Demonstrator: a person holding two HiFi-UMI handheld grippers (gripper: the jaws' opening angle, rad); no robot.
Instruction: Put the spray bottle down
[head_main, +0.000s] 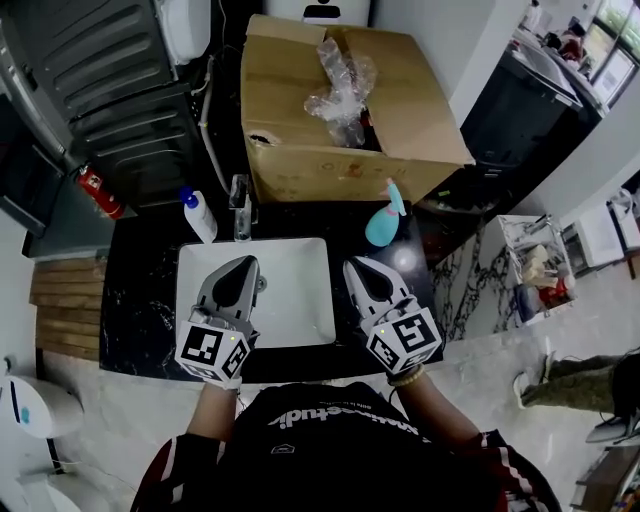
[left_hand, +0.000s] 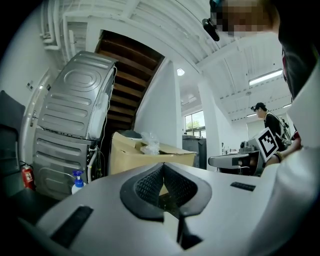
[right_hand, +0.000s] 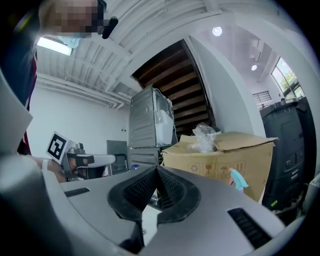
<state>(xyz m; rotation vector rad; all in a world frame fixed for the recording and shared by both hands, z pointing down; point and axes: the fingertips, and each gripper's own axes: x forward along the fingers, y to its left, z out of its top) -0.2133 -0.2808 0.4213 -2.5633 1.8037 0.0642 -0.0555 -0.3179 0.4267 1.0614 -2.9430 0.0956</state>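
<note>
The placement step appears complete. The spray bottle (head_main: 384, 218) stands on the table (head_main: 140, 310), to the right of the sink (head_main: 295, 295) and just in front of the cardboard box (head_main: 340, 110). Its base is hard to see, so firm seating is assumed.

- Right gripper (head_main: 354, 266): jaws closed, empty, apart from the bottle.
- Left gripper (head_main: 247, 263): jaws closed, empty.

Next move: draw both grippers clear without brushing the bottle.
</note>
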